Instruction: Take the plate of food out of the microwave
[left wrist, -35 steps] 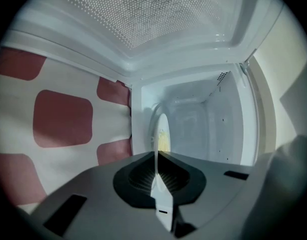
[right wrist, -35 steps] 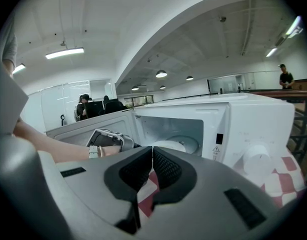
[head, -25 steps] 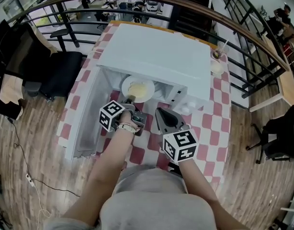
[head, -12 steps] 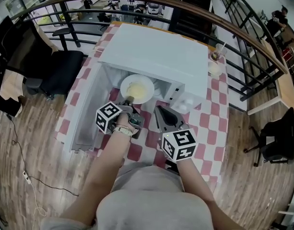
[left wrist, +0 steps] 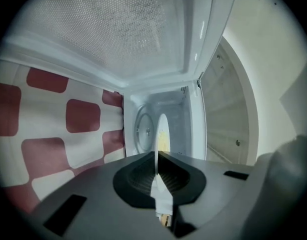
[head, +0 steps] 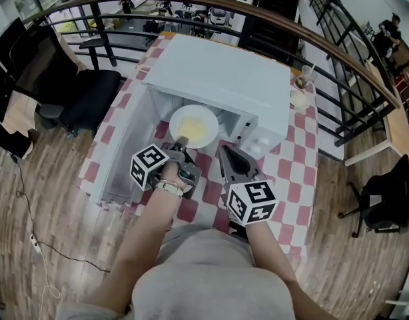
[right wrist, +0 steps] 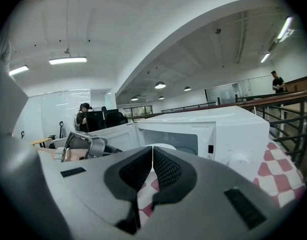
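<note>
Left gripper (head: pixel 180 143): jaws pressed together on the near rim of the plate (head: pixel 183 116). In the left gripper view the rim runs as a thin white edge straight into the slot between the jaws. The rest of the disc lies ahead of them, in the mouth of the microwave (head: pixel 218 72).

Change over the last second: in the head view, more of the plate shows clear of the microwave's top front edge, and the left gripper sits slightly nearer the body. The camera also shifted, so we note the gain as small. We judge the draw-out is under way and not finished, as the far half still lies beyond the jaws inside the cavity.

Orientation: the plate is round, so it has no long axis. Its face is up, with the yellow food (head: pixel 196 129) ahead of the jaws at its centre. It meets the jaws edge-on.

Right gripper (head: pixel 229 162): jaws closed on each other with nothing between them. It rests above the checked bench (head: pixel 291 159), just beside the left jaws, with the open cavity ahead.
</note>
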Demonstrator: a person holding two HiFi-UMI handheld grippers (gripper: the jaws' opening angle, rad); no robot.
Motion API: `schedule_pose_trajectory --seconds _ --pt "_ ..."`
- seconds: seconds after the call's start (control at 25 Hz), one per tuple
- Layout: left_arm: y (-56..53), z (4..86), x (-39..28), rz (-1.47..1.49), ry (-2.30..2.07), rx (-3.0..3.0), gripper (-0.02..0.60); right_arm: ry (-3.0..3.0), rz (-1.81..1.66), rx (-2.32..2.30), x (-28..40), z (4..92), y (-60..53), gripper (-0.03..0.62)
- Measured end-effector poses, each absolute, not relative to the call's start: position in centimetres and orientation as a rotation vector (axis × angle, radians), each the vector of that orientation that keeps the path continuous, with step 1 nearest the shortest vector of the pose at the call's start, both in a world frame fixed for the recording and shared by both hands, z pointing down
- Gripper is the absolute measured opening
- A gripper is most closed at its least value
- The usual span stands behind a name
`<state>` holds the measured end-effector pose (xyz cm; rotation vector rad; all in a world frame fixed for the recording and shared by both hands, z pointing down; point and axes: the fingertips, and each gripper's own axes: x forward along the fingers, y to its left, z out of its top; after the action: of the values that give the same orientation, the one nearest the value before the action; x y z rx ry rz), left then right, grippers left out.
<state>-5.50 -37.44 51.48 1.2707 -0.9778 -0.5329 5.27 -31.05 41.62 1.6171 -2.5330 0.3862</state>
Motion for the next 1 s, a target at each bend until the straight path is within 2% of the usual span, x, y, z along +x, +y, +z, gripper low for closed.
schedule_pose_trajectory --seconds 1.0 --pt "-33.2 44.9 -6.0 -0.584 -0.926 1.301 0.009 -2.62 0.279 1.678 6.2 36.9 -29.9 0.026"
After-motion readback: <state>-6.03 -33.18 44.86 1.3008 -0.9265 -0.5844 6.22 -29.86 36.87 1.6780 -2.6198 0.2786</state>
